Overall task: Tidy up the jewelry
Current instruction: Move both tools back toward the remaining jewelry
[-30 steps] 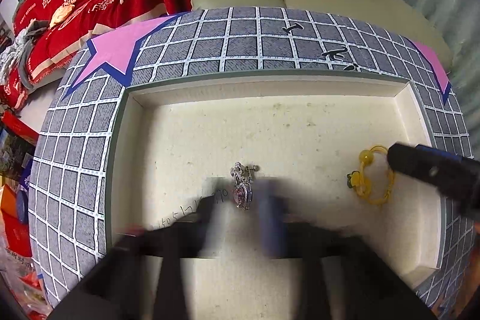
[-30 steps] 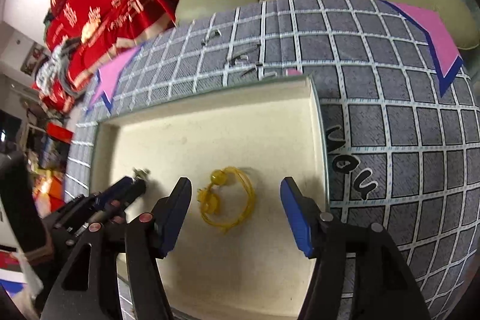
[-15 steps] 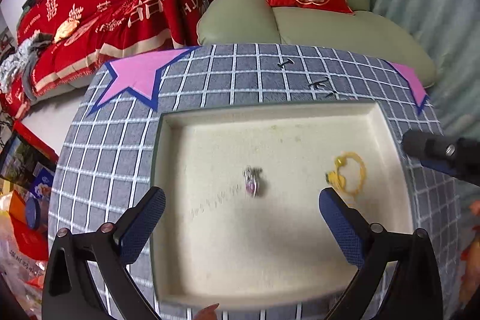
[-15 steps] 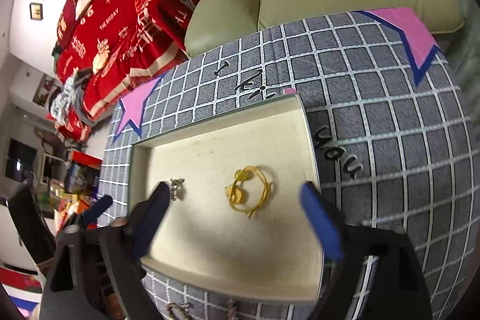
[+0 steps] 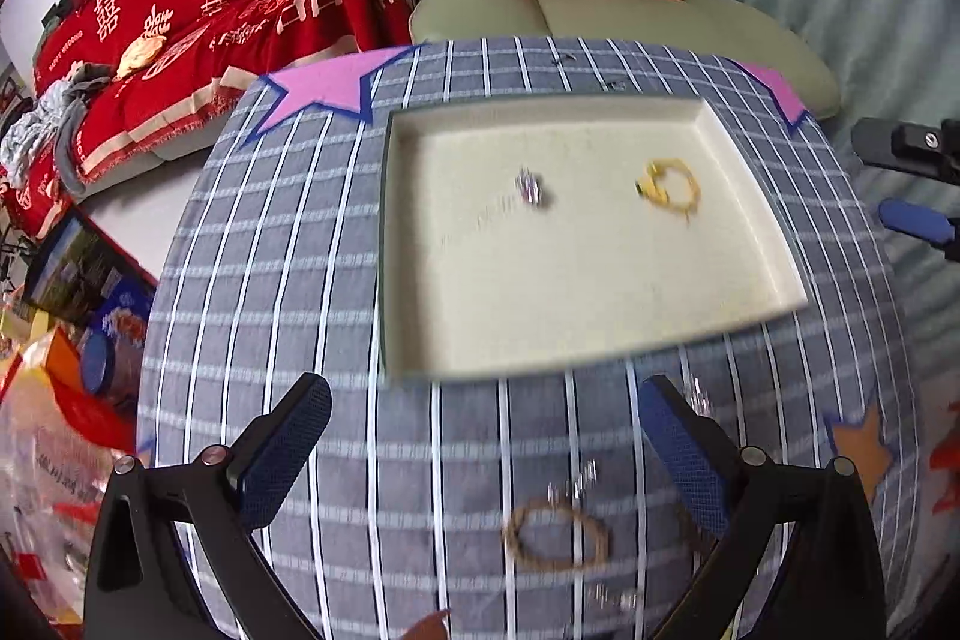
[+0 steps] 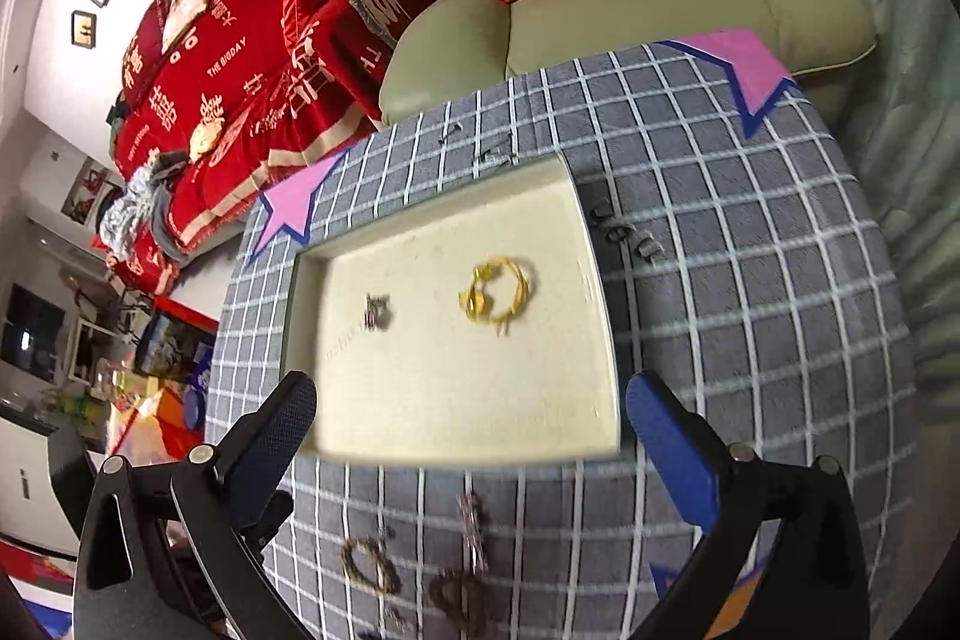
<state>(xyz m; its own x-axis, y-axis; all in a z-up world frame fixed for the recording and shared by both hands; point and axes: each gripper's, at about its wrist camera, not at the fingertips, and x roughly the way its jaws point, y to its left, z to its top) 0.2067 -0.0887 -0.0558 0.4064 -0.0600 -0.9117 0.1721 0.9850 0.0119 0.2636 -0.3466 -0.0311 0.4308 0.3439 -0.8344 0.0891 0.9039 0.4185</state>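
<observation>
Both grippers have pulled back from the shallow cream rectangular tray, and each now hangs wide and empty over the near edge of the grey checked tablecloth.

Inside the tray lie a silver pendant with a pink stone left of centre, long axis running toward the far rim, and a yellow beaded bracelet near the right wall. The left gripper view shows a thin brown loop bracelet on the cloth between its fingers. The right gripper view alone adds a dark beaded piece beside that loop.
</observation>
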